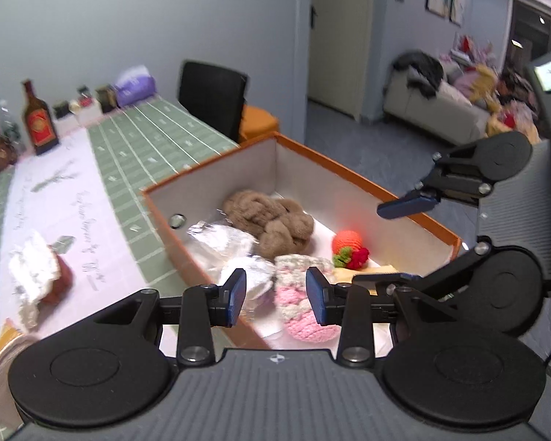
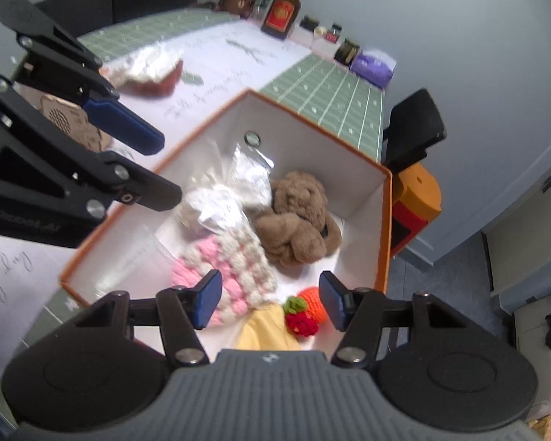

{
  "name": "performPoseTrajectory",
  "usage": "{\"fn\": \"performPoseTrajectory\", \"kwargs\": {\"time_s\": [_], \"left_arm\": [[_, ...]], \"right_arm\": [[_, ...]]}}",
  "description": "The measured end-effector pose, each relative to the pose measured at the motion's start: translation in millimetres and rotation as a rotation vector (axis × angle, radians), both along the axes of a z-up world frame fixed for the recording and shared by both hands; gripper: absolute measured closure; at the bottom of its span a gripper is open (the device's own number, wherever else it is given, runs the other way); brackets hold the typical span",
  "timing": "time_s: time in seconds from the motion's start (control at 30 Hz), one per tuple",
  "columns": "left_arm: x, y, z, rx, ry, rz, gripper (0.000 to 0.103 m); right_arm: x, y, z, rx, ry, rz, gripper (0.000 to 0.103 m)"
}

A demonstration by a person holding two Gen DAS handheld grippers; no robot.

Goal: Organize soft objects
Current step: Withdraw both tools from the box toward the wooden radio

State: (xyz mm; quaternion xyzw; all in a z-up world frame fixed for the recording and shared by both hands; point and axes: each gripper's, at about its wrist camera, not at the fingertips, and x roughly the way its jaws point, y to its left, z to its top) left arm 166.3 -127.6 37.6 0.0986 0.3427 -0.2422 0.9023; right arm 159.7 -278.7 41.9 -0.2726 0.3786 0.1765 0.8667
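Your left gripper (image 1: 275, 296) and right gripper (image 2: 270, 299) hover with fingers spread, empty, over the orange box (image 1: 367, 180). A foil-wrapped red bundle (image 1: 40, 279) lies outside it on the surface (image 1: 110, 191). A bottle (image 1: 37, 121) stands at the far edge.

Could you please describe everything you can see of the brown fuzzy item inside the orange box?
The brown fuzzy item looks like soft, fluffy yarn or plush, twisted into a knotted, lumpy bundle. It lies on the white floor of the orange box, toward its far end. On one side it touches a crinkly clear bag; the pink-and-white knit piece lies just in front. Neither hand-held gripper touches it.
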Motion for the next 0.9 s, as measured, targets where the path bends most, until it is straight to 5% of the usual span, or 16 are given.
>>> {"fn": "performPoseTrajectory", "kwargs": {"time_s": [0.33,0.73,0.9], "left_arm": [[-67.8,66.2,-2.0,-0.095,-0.176,0.167,0.059],[-110.1,145.5,-38.9,-0.159,-0.173,0.458,0.059],[-123.1,161.0,-53.6,-0.119,-0.195,0.522,0.06]], "right_arm": [[-63.9,47.1,10.5,0.264,-0.129,0.048,0.045],[-108.7,107.2,-33.8,0.416,-0.17,0.026,0.045],[-115.6,127.3,-55.0,0.428,-0.151,0.027,0.044]]}}
